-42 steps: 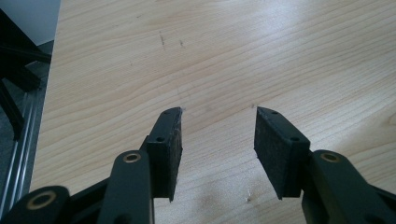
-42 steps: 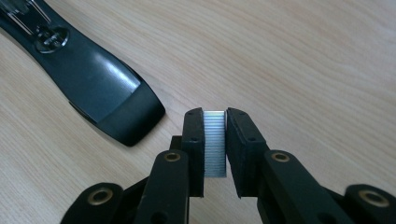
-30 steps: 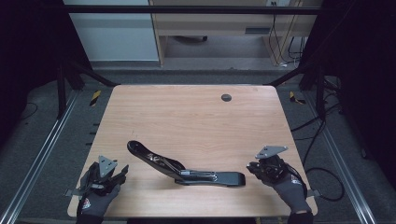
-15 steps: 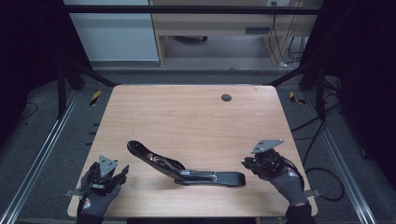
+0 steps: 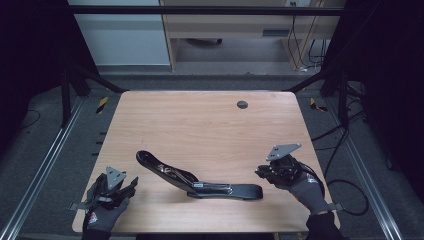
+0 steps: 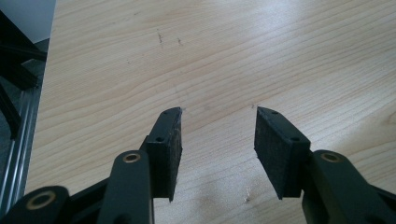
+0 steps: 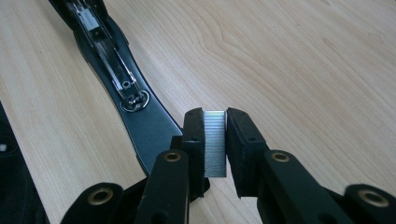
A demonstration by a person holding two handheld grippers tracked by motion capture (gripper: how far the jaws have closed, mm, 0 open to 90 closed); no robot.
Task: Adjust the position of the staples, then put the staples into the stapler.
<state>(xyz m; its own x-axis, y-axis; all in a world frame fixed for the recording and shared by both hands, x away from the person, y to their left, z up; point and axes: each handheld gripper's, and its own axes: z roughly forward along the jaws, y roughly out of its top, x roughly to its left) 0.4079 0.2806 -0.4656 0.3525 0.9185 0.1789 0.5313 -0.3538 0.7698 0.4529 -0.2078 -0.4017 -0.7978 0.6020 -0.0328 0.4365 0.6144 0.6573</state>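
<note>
At table's near edge, right gripper [image 5: 261, 172], jaws clamping staple strip [image 7: 215, 142], has edged nearer stapler [image 5: 200, 182]; left gripper [image 5: 131, 184] unmoved, jaws apart.

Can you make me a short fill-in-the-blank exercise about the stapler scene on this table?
1. The right gripper is shut on a strip of ____.
2. The black stapler lies swung ____ on the wooden table, its metal channel showing.
3. The left gripper holds nothing; its jaws stand ____.
4. In the high view, the right gripper sits by the stapler's ____ end.

Missing words: staples; open; open; right
</note>
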